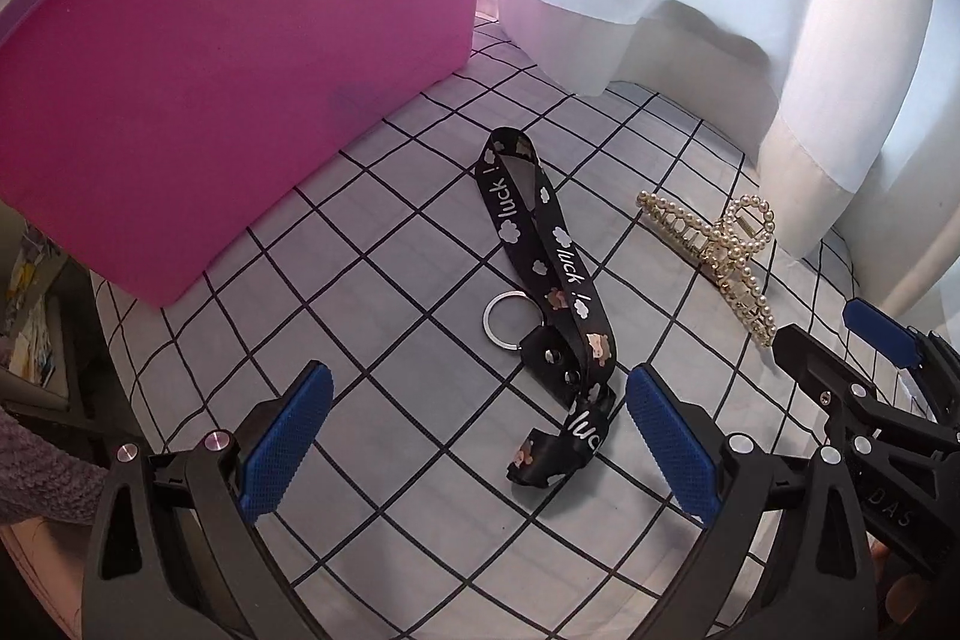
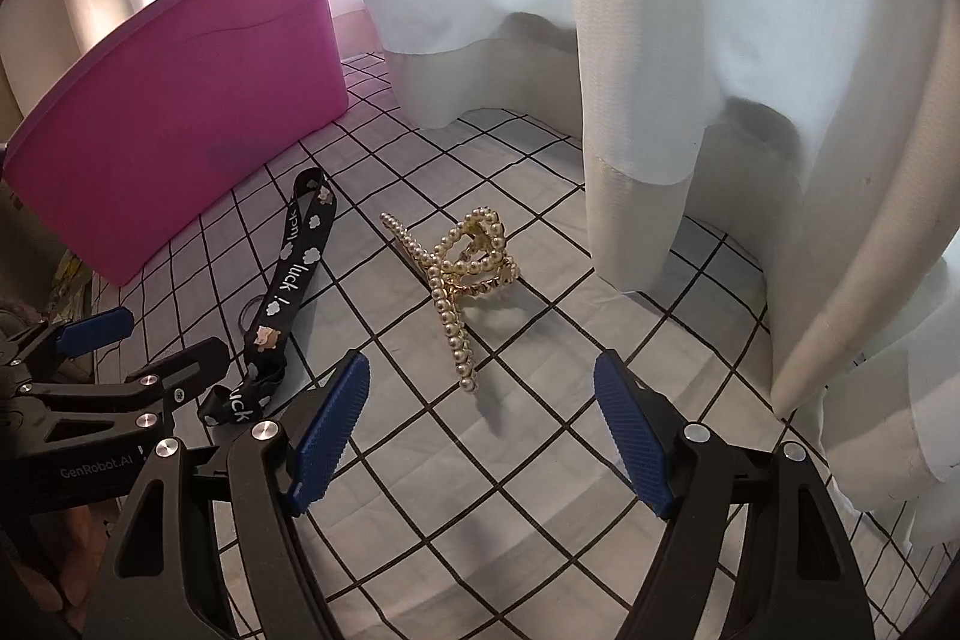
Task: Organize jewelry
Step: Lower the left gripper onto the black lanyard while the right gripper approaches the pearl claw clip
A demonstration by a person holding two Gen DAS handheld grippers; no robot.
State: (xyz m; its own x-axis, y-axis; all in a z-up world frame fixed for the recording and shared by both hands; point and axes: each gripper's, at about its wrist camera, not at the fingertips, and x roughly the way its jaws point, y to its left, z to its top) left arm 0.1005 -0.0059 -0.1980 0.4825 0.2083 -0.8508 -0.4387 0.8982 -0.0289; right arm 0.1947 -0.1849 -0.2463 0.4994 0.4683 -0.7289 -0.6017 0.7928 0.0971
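Reaching for pickups: left gripper jaws stand wide and empty around the strap's near end, right gripper jaws equally wide, empty. The hair clip lies just ahead of them. Next, I judge, each must lower and close, then carry to the pink bin.

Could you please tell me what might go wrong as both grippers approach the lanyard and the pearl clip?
1. The left gripper and right gripper are both open and close together; their frames could collide.
2. The lanyard is limp, with a key ring; pinched at one end, it may dangle and snag.
3. The pearl hair clip is rounded and tilted on the checked cloth; the pads may slip and push it towards the curtain.
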